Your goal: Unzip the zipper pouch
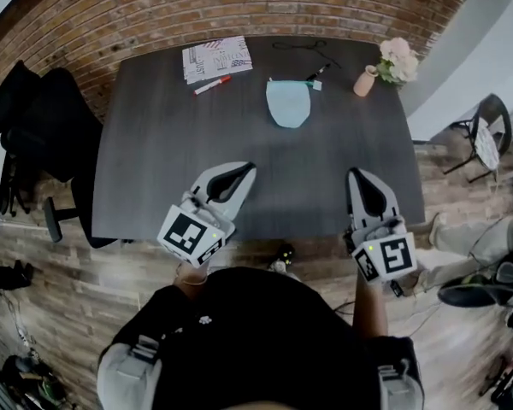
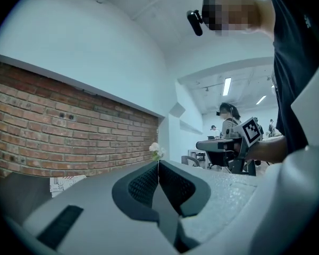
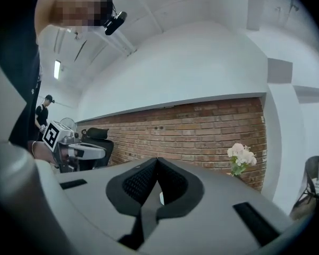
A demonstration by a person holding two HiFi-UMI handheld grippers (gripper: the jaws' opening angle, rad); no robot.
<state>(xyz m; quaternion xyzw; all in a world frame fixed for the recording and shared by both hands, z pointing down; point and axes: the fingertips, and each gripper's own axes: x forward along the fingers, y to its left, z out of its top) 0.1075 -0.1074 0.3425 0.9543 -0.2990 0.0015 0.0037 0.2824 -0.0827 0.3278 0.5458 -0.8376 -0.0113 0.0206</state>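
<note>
Nothing of the task looks done yet. The zipper pouch, pale blue, lies flat on the far half of the dark tabletop, its straight zipped edge turned toward the brick wall and its rounded end toward the person. That edge appears closed along its whole length (though it is too small in the head view to be certain).

Both tools hover over the near edge, well apart from the pouch. The left gripper has its jaws clenched together with nothing between them, and the right gripper is the same: pads meeting, empty. Neither touches the pouch or the tabletop.

By my reading, everything remains. Both grippers must reach the pouch; one must open and pin the fabric near the zipper's end while the other opens, takes the pull and draws it along the edge. A red marker, a printed booklet and a vase of flowers sit near the far edge, clear of that approach.
</note>
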